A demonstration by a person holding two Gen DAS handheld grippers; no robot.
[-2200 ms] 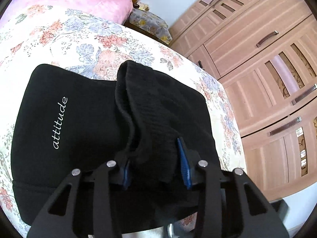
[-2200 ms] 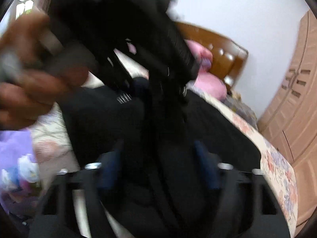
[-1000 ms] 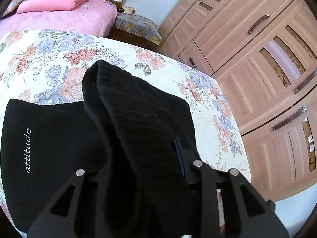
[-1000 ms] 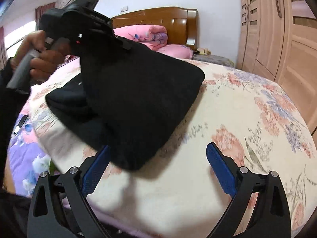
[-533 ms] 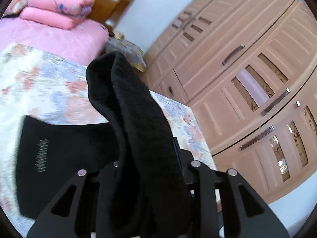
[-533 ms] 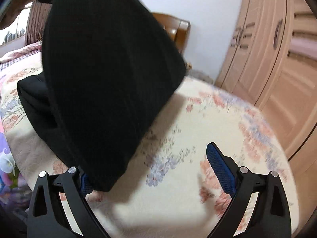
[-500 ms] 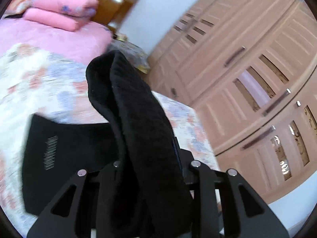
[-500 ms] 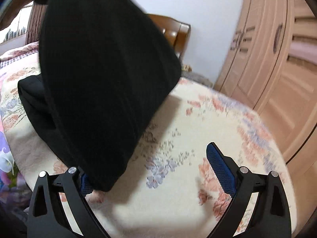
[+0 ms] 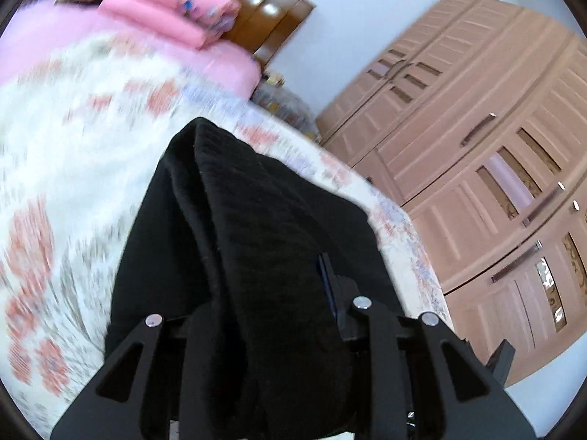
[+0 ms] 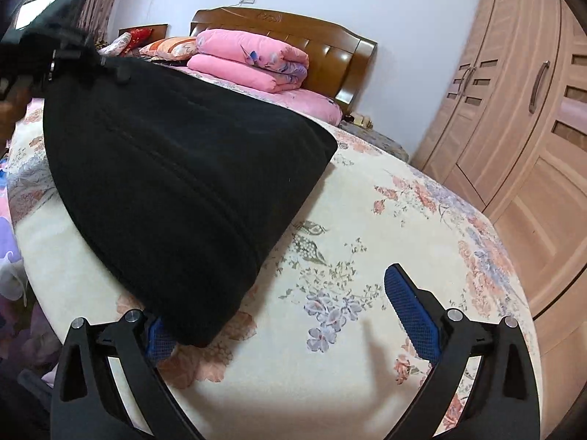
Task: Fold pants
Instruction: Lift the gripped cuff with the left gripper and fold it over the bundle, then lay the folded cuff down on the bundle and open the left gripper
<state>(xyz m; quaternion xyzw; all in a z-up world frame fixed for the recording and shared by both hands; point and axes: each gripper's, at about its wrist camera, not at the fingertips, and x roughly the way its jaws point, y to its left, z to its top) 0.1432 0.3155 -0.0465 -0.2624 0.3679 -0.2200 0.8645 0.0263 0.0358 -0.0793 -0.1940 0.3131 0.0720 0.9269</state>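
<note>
- Bed [image 10: 367, 227], floral cover: spreads below & ahead of both hand-held grippers.
- Pants [image 10: 176, 183], black: bunched, raised off the bed, hanging from left hand-held gripper [image 9: 256, 286], whose jaws pinch a thick fold.
- Right hand-held gripper [image 10: 293, 311]: spread wide, empty; pants' low corner just by its left pad.
- Step, by the look: carrying fold over. Next: lay flat, square edges.

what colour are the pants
Black pants, clearest in the right wrist view.

Floral bedspread [image 10: 385, 227]; wooden headboard [image 10: 330, 51]; tan wardrobe [image 10: 521, 110]; pale walls.
</note>
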